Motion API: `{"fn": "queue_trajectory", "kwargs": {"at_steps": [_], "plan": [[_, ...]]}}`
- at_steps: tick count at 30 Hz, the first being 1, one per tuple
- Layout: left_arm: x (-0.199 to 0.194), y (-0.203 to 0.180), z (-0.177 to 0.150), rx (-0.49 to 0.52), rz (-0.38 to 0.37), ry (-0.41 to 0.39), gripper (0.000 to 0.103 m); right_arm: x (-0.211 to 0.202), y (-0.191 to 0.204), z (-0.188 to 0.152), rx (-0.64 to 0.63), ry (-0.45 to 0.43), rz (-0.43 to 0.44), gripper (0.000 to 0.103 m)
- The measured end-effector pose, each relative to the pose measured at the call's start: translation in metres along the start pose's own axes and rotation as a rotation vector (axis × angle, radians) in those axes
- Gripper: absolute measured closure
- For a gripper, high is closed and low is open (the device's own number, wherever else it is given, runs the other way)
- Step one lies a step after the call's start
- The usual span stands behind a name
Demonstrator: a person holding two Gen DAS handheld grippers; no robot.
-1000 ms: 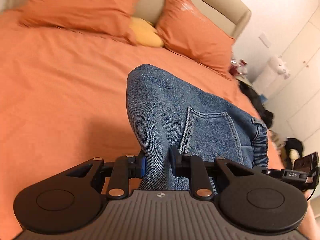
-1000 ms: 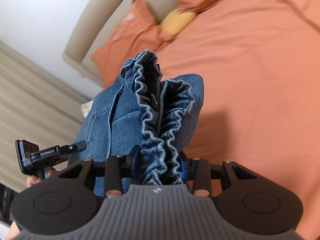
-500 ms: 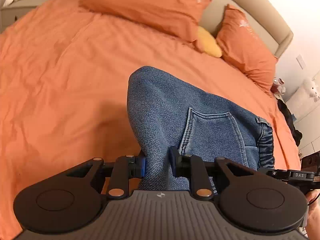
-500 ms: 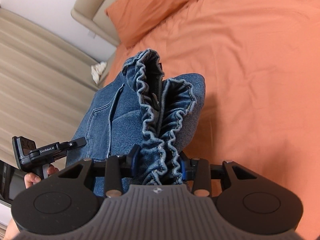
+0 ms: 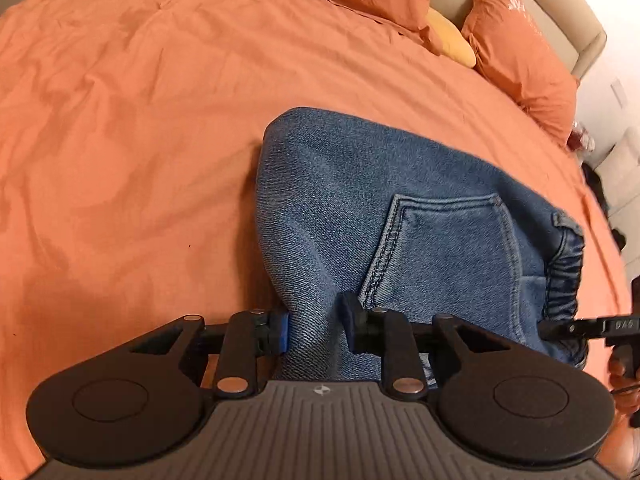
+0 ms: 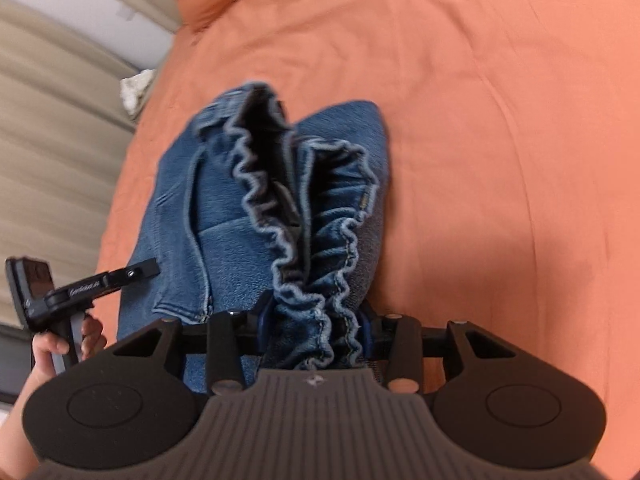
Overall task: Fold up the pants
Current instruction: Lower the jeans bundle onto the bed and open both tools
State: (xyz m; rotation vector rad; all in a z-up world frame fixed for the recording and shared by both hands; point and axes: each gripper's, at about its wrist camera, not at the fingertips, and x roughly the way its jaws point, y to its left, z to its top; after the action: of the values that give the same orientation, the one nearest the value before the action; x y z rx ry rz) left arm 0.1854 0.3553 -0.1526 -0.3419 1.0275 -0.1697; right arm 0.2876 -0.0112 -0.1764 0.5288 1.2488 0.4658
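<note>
Blue denim pants point(image 5: 360, 200) lie folded on the orange bed, back pocket point(image 5: 444, 240) facing up. My left gripper point(image 5: 314, 322) pinches a fold of denim at the near edge. Its jaws are opening, and the cloth still fills the gap and touches both pads. In the right wrist view the ruffled elastic waistband point(image 6: 320, 240) bunches up between the fingers of my right gripper point(image 6: 314, 328). Those jaws are opening too, with the waistband still pressed between the pads. Each gripper shows at the edge of the other's view, held by a hand point(image 6: 60, 344).
The orange duvet point(image 5: 140, 140) spreads wide around the pants. Orange pillows point(image 5: 520, 48) and a yellow cushion point(image 5: 452, 40) sit against the beige headboard. Beige curtains point(image 6: 48, 152) hang past the bed's side, and dark clutter point(image 5: 600, 184) lies beyond the far side.
Both grippers sank toward the bed with the pants, which now rest lower on the duvet. The pillows and headboard slid toward the frame tops. The grips look slightly looser.
</note>
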Motion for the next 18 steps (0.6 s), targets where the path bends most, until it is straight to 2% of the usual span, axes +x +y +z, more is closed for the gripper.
{"fn": "queue_trajectory", "kwargs": {"at_steps": [4, 6, 7, 8, 12, 15, 18], "plan": [[-0.003, -0.008, -0.003, 0.000, 0.058, -0.006, 0.070, 0.008, 0.019, 0.013, -0.008, 0.004, -0.032, 0.063], [-0.008, -0.011, -0.001, -0.008, 0.096, -0.010, 0.062, 0.006, 0.026, 0.017, -0.019, -0.002, -0.064, 0.053], [-0.012, -0.014, -0.001, -0.005, 0.120, -0.011, 0.061, 0.002, 0.030, 0.016, -0.040, -0.009, -0.089, 0.047], [-0.016, -0.019, -0.001, 0.004, 0.149, -0.009, 0.060, -0.001, 0.033, 0.015, -0.071, -0.022, -0.116, 0.037], [-0.044, -0.044, -0.004, 0.071, 0.252, -0.030, 0.060, -0.031, 0.058, 0.010, -0.190, -0.082, -0.192, 0.034], [-0.081, -0.065, -0.006, 0.110, 0.263, -0.090, 0.059, -0.064, 0.079, 0.005, -0.288, -0.148, -0.234, 0.033], [-0.126, -0.099, -0.009, 0.183, 0.308, -0.193, 0.059, -0.108, 0.105, -0.010, -0.404, -0.237, -0.260, 0.030]]}}
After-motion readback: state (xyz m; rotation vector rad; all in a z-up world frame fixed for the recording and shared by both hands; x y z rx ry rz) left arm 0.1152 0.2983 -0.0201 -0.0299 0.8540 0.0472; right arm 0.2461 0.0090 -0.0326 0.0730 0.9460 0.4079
